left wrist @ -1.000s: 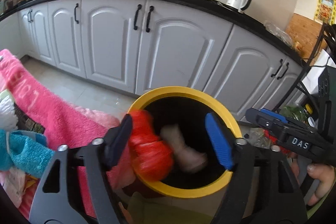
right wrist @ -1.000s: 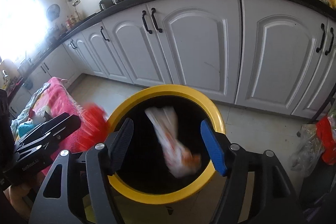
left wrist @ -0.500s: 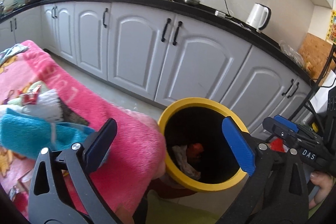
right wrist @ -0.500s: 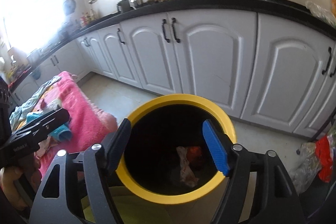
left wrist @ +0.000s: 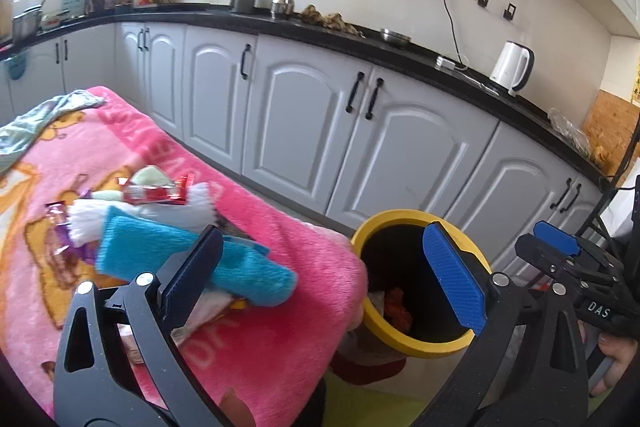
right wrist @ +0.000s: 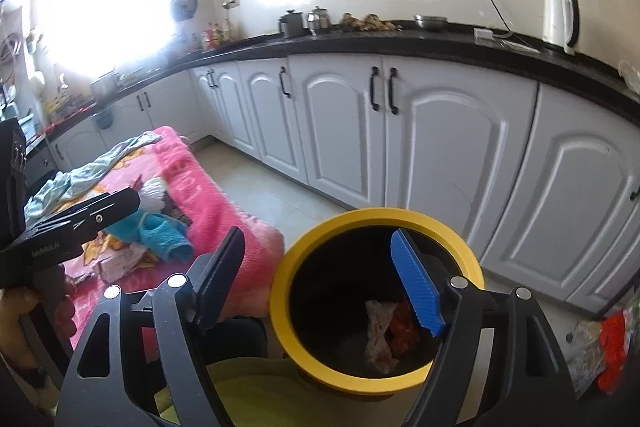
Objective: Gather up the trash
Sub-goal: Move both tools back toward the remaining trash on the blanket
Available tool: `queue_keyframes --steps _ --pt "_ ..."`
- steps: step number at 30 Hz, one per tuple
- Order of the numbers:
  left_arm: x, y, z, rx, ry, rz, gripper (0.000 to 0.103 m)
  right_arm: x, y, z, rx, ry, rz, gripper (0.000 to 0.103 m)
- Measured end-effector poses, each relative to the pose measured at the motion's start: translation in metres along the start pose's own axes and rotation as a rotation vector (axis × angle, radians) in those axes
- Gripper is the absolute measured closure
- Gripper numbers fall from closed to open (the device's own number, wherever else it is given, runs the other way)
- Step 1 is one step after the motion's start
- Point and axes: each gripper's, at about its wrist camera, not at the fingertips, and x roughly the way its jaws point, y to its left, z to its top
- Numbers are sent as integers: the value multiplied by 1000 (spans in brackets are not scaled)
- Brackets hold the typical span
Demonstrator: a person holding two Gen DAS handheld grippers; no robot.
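A yellow-rimmed black bin point(left wrist: 416, 347) point(right wrist: 360, 219) stands on the floor beside a pink blanket point(left wrist: 280, 327). At its bottom lie a white wrapper point(right wrist: 378, 335) and a red wrapper point(right wrist: 404, 327). My left gripper point(left wrist: 326, 267) is open and empty, hovering over the blanket's edge and the bin's left side. On the blanket lie a red wrapper point(left wrist: 156, 193), a purple wrapper point(left wrist: 56, 227), a blue towel point(left wrist: 160, 251) and a white cloth point(left wrist: 180, 211). My right gripper point(right wrist: 320, 283) hangs over the bin, its jaws opening with nothing between them.
White kitchen cabinets point(right wrist: 440, 147) run behind the bin under a black counter with a kettle point(right wrist: 560, 15). Plastic bags, one red point(right wrist: 608, 347), lie on the floor at the right. A pale cloth point(right wrist: 100, 167) is draped on the blanket's far end.
A second ago the red and white wrappers were dropping from the jaws into the bin; now they rest at its bottom. Both grippers rose and drew back, the left swinging toward the blanket.
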Motion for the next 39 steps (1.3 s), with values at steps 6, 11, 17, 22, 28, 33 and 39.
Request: queue_keyframes --steps 6,11,17,22,28,33,39 --pt "-20 20 1 -22 -36 40 11 -5 27 5 -62 -17 45 26" --pt "-36 37 -2 -42 -57 69 11 -7 52 5 -128 -25 80 25" --pt "-54 57 -3 -71 -79 105 11 -4 81 6 -192 -24 128 24" --pt "-66 70 -5 -90 -92 136 11 -1 106 6 -240 -18 170 24" --pt "-80 93 -9 -120 -105 174 11 6 133 8 -285 -12 218 23" --pt "-89 110 -13 -139 -111 205 11 14 153 9 -313 -6 244 23" --pt "-98 127 -19 -163 -111 244 11 30 174 9 -344 14 272 23"
